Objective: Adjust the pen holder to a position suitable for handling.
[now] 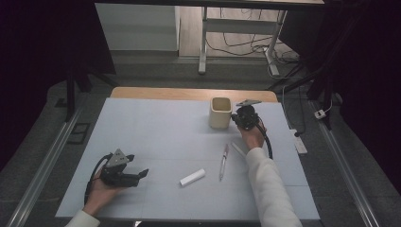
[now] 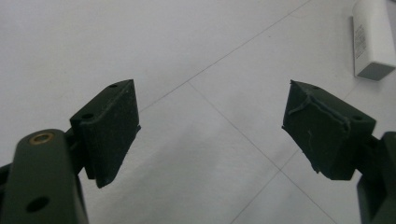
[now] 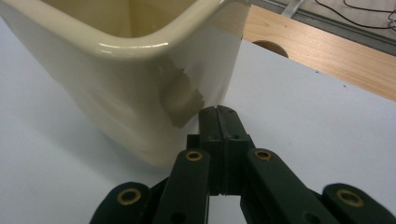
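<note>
One cup, two grippers, three small things on the mat

One cream cup (image 1: 220,112) stands upright at the upper centre of the high view, on the pale mat (image 1: 156,132) covering the table. It is square with rounded corners, glossy, and open at the top; in the right gripper view its wall (image 3: 121,93) fills the upper left and carries a dull scuffed patch near the corner. The right gripper (image 1: 236,120) sits just right of the cup, its jaws pressed together with nothing between them, their tips close to the cup's lower corner; whether they touch it cannot be told. The right hand (image 1: 254,135) holds it from below in the frame.

Three small items lie lower on the mat: one pen (image 1: 223,161) at lower centre-right, one short white stick (image 1: 238,149) just right of it, and one white cylinder (image 1: 192,177) to the pen's left.

The left gripper (image 1: 143,174) rests at the lower left of the high view, held by the left hand (image 1: 101,191), well apart from the cup. Its jaws stand wide apart and empty, and the white cylinder (image 2: 371,39) shows at the upper right of its own view.
</note>
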`<state>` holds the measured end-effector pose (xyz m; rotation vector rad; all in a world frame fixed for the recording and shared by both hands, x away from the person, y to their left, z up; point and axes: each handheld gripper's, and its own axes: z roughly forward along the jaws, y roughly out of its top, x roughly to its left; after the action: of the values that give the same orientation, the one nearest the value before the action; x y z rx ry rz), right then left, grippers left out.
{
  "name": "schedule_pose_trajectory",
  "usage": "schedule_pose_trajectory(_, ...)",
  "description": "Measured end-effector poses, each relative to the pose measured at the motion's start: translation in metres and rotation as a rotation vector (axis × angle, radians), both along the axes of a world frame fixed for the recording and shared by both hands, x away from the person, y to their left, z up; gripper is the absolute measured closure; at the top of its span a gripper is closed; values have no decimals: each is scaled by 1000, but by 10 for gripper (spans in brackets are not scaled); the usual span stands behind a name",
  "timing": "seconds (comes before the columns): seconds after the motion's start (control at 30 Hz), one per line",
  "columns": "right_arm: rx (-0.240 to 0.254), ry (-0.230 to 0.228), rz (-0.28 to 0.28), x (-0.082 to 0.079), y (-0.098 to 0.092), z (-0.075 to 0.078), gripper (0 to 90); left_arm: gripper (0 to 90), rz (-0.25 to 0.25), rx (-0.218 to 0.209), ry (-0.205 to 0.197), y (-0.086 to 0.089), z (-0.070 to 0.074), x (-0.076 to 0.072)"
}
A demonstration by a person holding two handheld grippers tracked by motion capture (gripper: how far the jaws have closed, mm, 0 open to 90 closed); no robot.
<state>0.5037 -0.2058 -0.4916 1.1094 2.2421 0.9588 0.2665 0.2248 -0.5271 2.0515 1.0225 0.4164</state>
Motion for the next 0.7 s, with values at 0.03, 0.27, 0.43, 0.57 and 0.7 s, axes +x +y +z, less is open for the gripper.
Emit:
schedule_pose_trajectory(0.03,-10,0,-1,1,1,0,896,182,0,0,1,0,0,0)
schedule_pose_trajectory(0.27,-10,-2,2,6,1,-1,896,183,1,1,3,1,-1,1)
schedule_pose_trajectory(0.43,10,7,10,8,-1,-4,896,183,3,1,7,0,-2,1)
schedule_pose_trajectory(0.57,-3,8,9,9,0,-6,896,182,3,4,8,0,-2,2)
schedule_pose_trajectory(0.7,-2,7,11,10,0,-7,897,182,4,5,10,0,-3,3)
